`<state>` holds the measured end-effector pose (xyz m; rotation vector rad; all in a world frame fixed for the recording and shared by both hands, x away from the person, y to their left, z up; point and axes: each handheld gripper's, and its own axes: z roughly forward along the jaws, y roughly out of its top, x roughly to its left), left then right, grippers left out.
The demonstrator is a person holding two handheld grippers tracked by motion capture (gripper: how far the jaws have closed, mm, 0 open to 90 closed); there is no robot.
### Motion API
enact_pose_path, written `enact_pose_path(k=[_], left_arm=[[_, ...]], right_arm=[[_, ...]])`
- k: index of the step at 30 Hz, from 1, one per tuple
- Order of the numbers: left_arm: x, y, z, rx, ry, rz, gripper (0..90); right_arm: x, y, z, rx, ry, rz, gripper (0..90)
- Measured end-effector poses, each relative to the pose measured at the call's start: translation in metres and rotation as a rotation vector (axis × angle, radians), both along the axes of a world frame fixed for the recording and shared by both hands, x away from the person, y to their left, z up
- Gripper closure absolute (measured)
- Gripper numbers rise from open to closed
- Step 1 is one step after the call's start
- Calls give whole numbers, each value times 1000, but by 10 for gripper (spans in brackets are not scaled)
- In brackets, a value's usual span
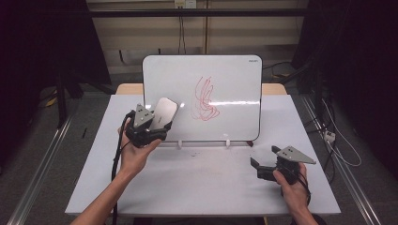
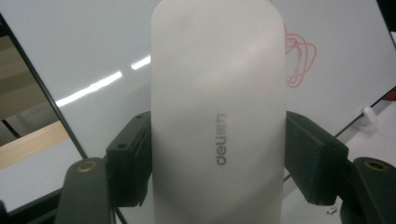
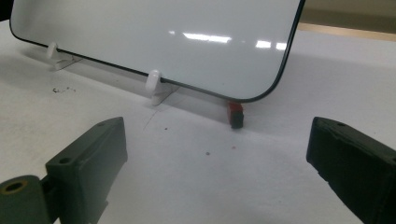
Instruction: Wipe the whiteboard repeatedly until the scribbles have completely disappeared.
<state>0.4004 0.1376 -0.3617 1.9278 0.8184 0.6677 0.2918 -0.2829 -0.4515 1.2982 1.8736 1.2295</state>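
The whiteboard point(image 1: 220, 79) stands upright at the back of the table point(image 1: 202, 183). The eraser point(image 1: 163, 113) is before its left part, the scribble point(image 1: 205, 99) near its middle, a marker point(image 3: 236, 114) at its right lower corner

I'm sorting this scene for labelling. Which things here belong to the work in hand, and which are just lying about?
In the job:
- eraser, clamped in the left gripper
- whiteboard
- red scribble

Lying about:
- small red and black piece by the board's corner
- right gripper, open, idle on the table
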Motion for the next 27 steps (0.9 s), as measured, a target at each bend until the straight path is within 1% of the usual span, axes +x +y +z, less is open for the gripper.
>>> enact_pose_path(k=[3, 5, 6, 7, 8, 10, 11, 13, 15, 17, 23, 27], left_arm=[[-1, -3, 1, -4, 1, -10, 311], [-1, -6, 2, 0, -6, -13, 311], [-1, -8, 3, 9, -9, -16, 311], [-1, -9, 4, 7, -15, -15, 311], [-1, -11, 7, 18, -17, -16, 311], [0, -13, 9, 14, -25, -18, 311], [1, -14, 11, 7, -26, -17, 311], [3, -17, 14, 20, -41, -23, 311], [5, -19, 16, 21, -46, -23, 311], [6, -21, 18, 13, -47, -23, 311], [10, -28, 23, 23, -61, -23, 311], [15, -35, 29, 27, -73, -30, 311]], right_arm=[[0, 0, 0, 1, 2, -2, 53], [0, -1, 0, 2, 0, -5, 52], [0, -1, 0, 0, -1, -5, 52], [-1, -1, 0, -1, -1, -2, 52], [-1, -2, 0, 1, -1, 0, 52], [-3, -2, -1, 3, 2, 0, 52], [-3, -3, -1, 6, 0, 0, 52], [-3, -5, -1, 9, -3, -5, 52], [-3, -5, -1, 5, -3, -2, 52], [-2, -4, -1, 3, -1, 0, 52], [-3, -2, -1, 2, -1, 7, 52], [-3, -2, 0, 1, -1, 2, 52]])
